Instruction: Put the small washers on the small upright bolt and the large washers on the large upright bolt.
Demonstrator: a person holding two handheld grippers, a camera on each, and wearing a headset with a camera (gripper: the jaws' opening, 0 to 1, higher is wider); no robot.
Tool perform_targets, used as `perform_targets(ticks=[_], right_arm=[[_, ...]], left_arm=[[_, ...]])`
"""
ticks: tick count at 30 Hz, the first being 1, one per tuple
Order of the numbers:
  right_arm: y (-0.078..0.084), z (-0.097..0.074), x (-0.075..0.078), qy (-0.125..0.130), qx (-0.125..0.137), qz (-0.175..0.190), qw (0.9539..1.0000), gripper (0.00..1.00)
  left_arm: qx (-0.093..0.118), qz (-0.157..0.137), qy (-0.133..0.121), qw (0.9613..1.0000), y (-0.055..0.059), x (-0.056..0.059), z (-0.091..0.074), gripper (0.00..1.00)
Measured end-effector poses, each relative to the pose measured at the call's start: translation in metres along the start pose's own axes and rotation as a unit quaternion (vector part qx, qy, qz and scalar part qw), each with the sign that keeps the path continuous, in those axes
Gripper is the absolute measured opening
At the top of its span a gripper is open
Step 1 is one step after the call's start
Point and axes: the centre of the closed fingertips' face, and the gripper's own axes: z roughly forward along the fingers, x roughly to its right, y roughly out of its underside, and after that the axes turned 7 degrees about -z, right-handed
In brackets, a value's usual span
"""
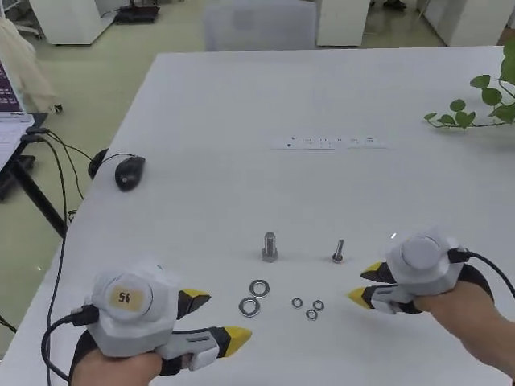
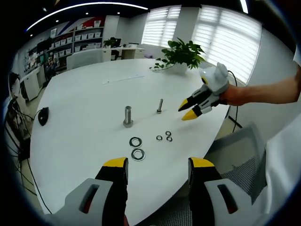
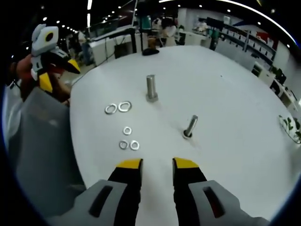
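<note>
Jaws on both grippers stand parted, holding nothing. Left of the large bolt [image 1: 269, 247] and nearer the person hovers the left gripper [image 1: 217, 318]. The right gripper [image 1: 360, 285] hovers to that bolt's right, beyond the small bolt [image 1: 338, 252]. Two large washers [image 1: 259, 288] lie flat just on the person's side of the large bolt, with three small washers [image 1: 311, 314] a little to their right. Flat washers may skid from under the tips rather than lift. A careless nudge could topple either bolt.

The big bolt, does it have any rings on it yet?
No, the large bolt stands bare, and the two large washers lie flat on the table in front of it.
</note>
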Motion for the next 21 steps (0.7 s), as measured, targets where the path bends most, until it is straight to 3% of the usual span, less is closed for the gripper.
perform_targets(ticks=[7,13,21], right_arm=[[-0.002,0.027,-0.026,-0.029,-0.027,-0.037,0.9985,0.19],[-0.003,0.045,-0.03,-0.049,-0.059,-0.094,0.9926,0.17],[-0.009,0.057,-0.034,-0.069,-0.074,-0.122,0.9873,0.14]], left_arm=[[-0.017,0.014,0.022,0.9995,-0.001,-0.004,0.001,0.5],[-0.026,0.02,0.04,0.9987,-0.006,-0.006,0.003,0.5],[-0.039,0.033,0.054,0.9972,-0.008,-0.01,0.006,0.5]])
